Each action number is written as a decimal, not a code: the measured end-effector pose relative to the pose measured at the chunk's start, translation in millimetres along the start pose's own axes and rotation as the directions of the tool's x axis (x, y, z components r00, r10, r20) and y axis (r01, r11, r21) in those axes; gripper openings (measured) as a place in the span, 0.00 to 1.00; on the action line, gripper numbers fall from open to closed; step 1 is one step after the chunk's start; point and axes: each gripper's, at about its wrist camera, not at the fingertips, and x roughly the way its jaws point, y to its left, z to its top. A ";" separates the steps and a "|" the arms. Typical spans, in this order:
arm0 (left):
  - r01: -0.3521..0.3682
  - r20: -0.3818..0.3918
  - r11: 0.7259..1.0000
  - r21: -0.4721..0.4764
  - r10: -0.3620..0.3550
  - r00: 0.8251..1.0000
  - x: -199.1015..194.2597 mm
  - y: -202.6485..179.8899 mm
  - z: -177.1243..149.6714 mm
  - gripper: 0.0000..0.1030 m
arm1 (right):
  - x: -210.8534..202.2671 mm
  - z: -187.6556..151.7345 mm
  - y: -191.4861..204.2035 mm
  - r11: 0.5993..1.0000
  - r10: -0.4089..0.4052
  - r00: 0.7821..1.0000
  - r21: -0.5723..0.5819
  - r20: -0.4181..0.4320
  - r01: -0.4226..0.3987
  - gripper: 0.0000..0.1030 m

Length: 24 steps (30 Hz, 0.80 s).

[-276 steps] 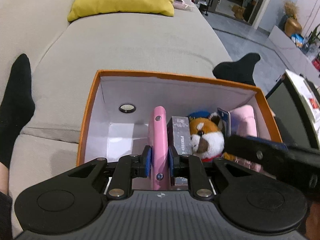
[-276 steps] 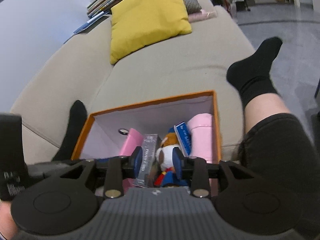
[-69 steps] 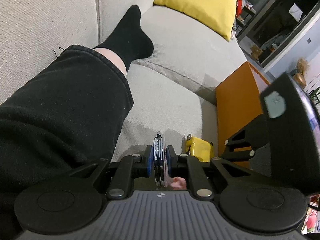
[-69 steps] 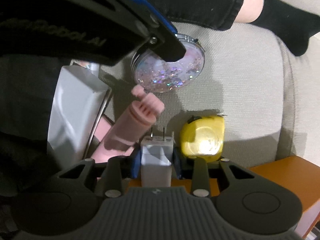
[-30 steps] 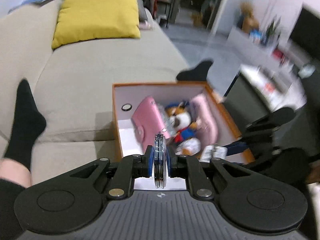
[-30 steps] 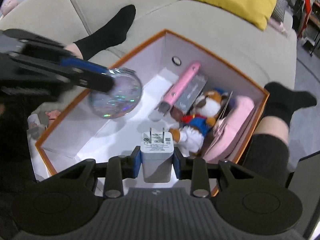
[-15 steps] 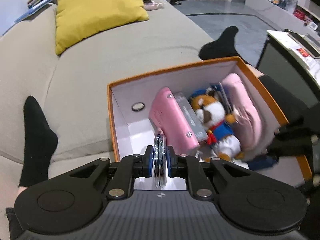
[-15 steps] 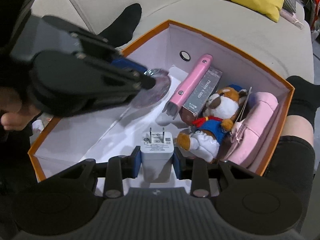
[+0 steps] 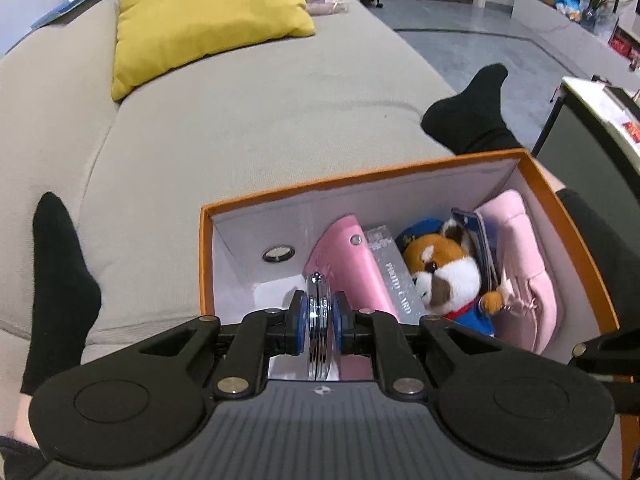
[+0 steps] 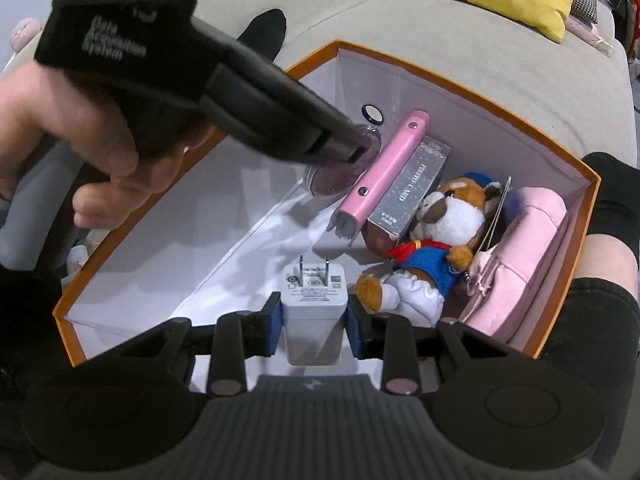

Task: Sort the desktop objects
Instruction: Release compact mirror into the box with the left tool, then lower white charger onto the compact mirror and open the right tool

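An orange box [image 9: 206, 264] with a white inside [image 10: 240, 256] sits on the sofa. In it lie a pink flat case [image 9: 352, 264] [image 10: 384, 164], a silver carton [image 9: 394, 276] [image 10: 412, 188], a plush fox [image 9: 444, 276] [image 10: 436, 232] and a pink pouch [image 9: 520, 264] [image 10: 524, 256]. My left gripper [image 9: 319, 320] [image 10: 352, 148] is shut on a round glitter compact [image 9: 319, 328] [image 10: 336, 176], held edge-up inside the box beside the pink case. My right gripper [image 10: 314, 316] is shut on a white plug charger [image 10: 314, 312] over the box's near part.
A yellow cushion [image 9: 200, 20] lies at the sofa's far end. The person's black-socked feet [image 9: 56, 280] [image 9: 476, 116] flank the box. A dark table [image 9: 592, 152] stands to the right. Small items [image 10: 76, 256] lie left of the box.
Both grippers carried their objects from the sofa seat to over the box. In the last half second the left gripper with the compact lowered deeper, next to the pink case.
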 end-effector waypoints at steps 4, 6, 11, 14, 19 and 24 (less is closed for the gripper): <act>0.005 -0.005 1.000 0.017 -0.005 1.000 -1.2 3.2 1.8 0.15 | -0.1 0.8 0.2 1.000 -0.003 1.000 0.001 0.000 0.003 0.33; -0.032 0.022 0.999 0.042 0.031 0.999 -5.1 2.5 2.5 0.15 | -0.8 1.4 0.6 1.000 -0.004 1.000 0.001 0.001 0.004 0.33; -0.030 0.045 0.999 0.036 0.029 0.999 -12.9 8.2 3.8 0.15 | -2.0 3.3 3.0 1.000 -0.003 1.000 -0.003 0.006 0.003 0.33; 0.007 0.061 1.000 -0.004 -0.007 0.998 -18.3 16.7 2.0 0.15 | -4.8 4.9 3.4 1.000 0.003 1.000 -0.005 0.018 -0.003 0.33; 0.063 0.106 0.995 -0.080 -0.055 0.993 -33.4 35.7 -8.3 0.15 | -11.6 4.2 -2.4 1.000 0.012 0.999 0.003 0.032 -0.012 0.33; 0.121 0.166 0.982 -0.149 -0.095 0.982 -57.1 56.0 -26.7 0.15 | -12.0 9.0 1.9 1.000 0.022 0.999 -0.011 0.045 -0.022 0.33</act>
